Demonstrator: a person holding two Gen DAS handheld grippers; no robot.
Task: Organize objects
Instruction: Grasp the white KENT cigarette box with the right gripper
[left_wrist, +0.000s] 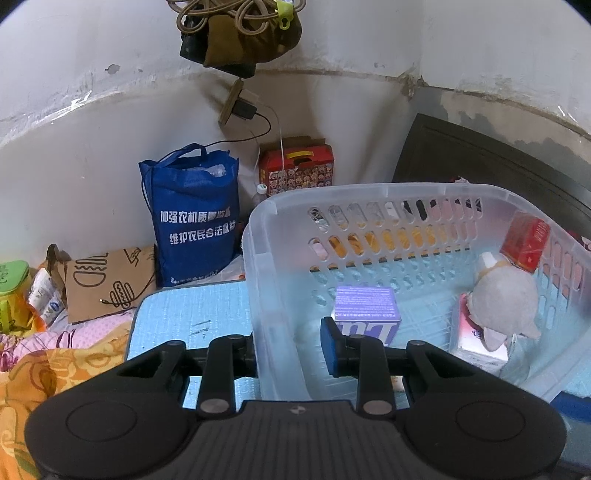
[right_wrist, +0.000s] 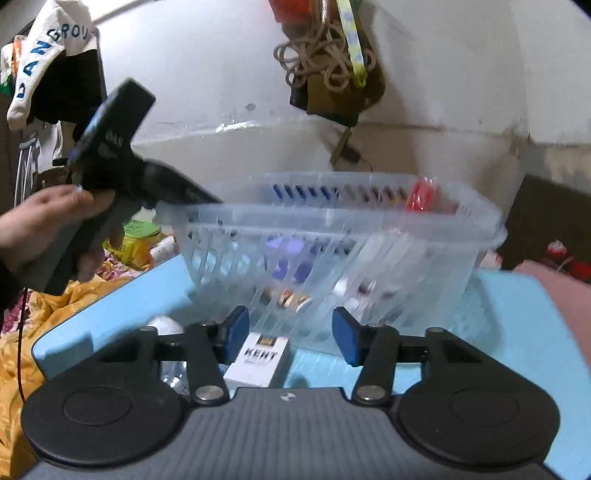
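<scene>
Left gripper (left_wrist: 290, 349) straddles the light, flexible basket (left_wrist: 258, 236) wall, open; right gripper (right_wrist: 290, 338) wide above the stiff Kent pack (right_wrist: 258, 360), best pinched across its sides.

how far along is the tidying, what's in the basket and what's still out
Done: purple box, plush toy and red box lie in the basket. In hand: left gripper straddles its wall, jaws open. Left: the Kent pack by the open right gripper.

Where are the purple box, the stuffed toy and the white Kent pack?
purple box (left_wrist: 365, 301): left wrist view, top face.
stuffed toy (left_wrist: 502, 299): left wrist view, grey body.
Kent pack (right_wrist: 260, 360): right wrist view, printed front.
</scene>
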